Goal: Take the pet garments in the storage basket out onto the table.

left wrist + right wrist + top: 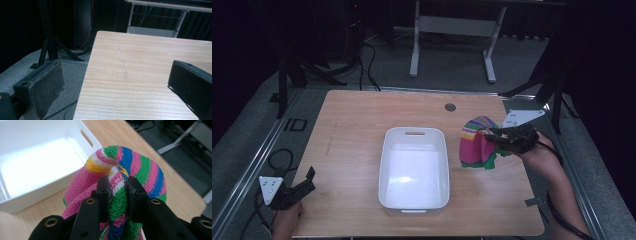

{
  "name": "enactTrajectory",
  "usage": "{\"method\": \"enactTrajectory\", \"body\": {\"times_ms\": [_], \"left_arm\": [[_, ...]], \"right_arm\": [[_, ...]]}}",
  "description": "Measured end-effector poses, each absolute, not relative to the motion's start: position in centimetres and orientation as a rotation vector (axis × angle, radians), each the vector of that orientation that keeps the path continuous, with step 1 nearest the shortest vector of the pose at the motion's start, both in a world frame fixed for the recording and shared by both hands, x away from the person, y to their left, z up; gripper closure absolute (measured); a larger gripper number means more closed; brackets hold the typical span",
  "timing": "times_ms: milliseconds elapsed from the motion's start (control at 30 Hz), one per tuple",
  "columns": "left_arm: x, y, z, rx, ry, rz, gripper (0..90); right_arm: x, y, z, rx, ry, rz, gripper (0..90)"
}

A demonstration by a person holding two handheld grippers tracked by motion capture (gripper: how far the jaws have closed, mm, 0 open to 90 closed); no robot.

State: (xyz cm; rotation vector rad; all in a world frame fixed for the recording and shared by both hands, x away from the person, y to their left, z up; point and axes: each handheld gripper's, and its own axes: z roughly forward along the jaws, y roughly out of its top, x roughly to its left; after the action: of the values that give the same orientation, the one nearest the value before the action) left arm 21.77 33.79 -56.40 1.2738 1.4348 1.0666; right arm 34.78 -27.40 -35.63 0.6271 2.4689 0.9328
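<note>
- Counter (342,150): a light wood-grain top; a small round grey fitting (450,107) sits near the middle of its far edge.
- White bin (414,167): an open rectangular plastic tub at the counter's centre, reaching toward the near edge, with a slot handle in its far wall. Its interior looks bare and brightly lit in the high view and the right gripper view.
- Knitted cloth (477,144): a striped piece in pink, green, blue, yellow and white, bunched into a mound just beside the bin's right wall, toward the counter's right edge. Its lower part looks to rest on the counter.
- Right gripper (490,134): held by the person's right hand (539,152) over the right edge of the counter, pointing toward the bin. Its fingers (103,195) are closed to a narrow gap on a raised fold at the top of the cloth, which is pinched between them in the right gripper view.
- Left gripper (310,179): held at the near left corner of the counter, at its left edge, well apart from the bin. Its fingers (47,87) stand wide apart and hold nothing; bare counter and grey floor show between them.
- Surroundings: grey carpeted floor, black stands and a pale table frame (452,30) beyond the far edge.
</note>
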Motion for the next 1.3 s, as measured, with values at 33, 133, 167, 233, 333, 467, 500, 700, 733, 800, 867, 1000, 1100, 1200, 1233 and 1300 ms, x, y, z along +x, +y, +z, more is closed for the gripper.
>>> {"method": "enactTrajectory", "body": {"times_ms": [33,133,167,233,333,467,500,700,733,800,867,1000,1100,1200,1233,1300], "left_arm": [[21.8,33.8,-56.4,1.273,1.435,1.066,0.9],[21.8,33.8,-56.4,1.273,1.434,1.066,0.9],[21.8,33.8,-56.4,1.274,1.434,1.065,0.9],[21.8,33.8,-56.4,1.274,1.433,1.065,0.9],[21.8,33.8,-56.4,1.277,1.433,1.066,0.9],[21.8,33.8,-56.4,1.277,1.435,1.066,0.9],[21.8,33.8,-56.4,1.276,1.436,1.067,0.9],[21.8,33.8,-56.4,1.277,1.437,1.068,0.9],[21.8,33.8,-56.4,1.278,1.437,1.068,0.9],[21.8,33.7,-56.4,1.278,1.437,1.068,0.9],[21.8,33.8,-56.4,1.278,1.438,1.068,0.9],[21.8,33.7,-56.4,1.278,1.437,1.068,0.9],[21.8,33.7,-56.4,1.279,1.436,1.067,0.9],[21.8,33.7,-56.4,1.278,1.436,1.065,0.9],[21.8,33.8,-56.4,1.279,1.436,1.065,0.9],[21.8,33.7,-56.4,1.278,1.435,1.065,0.9]], "right_arm": [[34.9,-27.4,-36.3,0.631,2.476,0.926,74.1],[35.4,-27.3,-38.0,0.655,2.497,0.915,74.1],[35.6,-27.3,-38.5,0.668,2.505,0.915,74.2],[35.9,-27.4,-39.5,0.688,2.514,0.912,74.1],[36.4,-27.6,-41.1,0.718,2.523,0.908,74.1],[37.1,-27.6,-43.5,0.752,2.541,0.876,74.1],[37.2,-27.6,-44.1,0.762,2.544,0.865,74.1],[37.9,-27.5,-47.3,0.813,2.573,0.846,73.8],[38.0,-27.4,-47.9,0.824,2.576,0.834,73.8],[38.2,-27.3,-48.9,0.842,2.584,0.818,73.7],[38.5,-27.1,-49.7,0.86,2.587,0.82,73.6],[38.9,-26.7,-50.8,0.893,2.581,0.827,73.4],[39.2,-26.2,-51.8,0.911,2.573,0.842,73.2],[39.5,-25.8,-52.6,0.924,2.567,0.853,72.8],[39.6,-25.7,-52.8,0.934,2.561,0.863,72.6],[39.6,-25.6,-53.1,0.939,2.558,0.872,71.8]]}}
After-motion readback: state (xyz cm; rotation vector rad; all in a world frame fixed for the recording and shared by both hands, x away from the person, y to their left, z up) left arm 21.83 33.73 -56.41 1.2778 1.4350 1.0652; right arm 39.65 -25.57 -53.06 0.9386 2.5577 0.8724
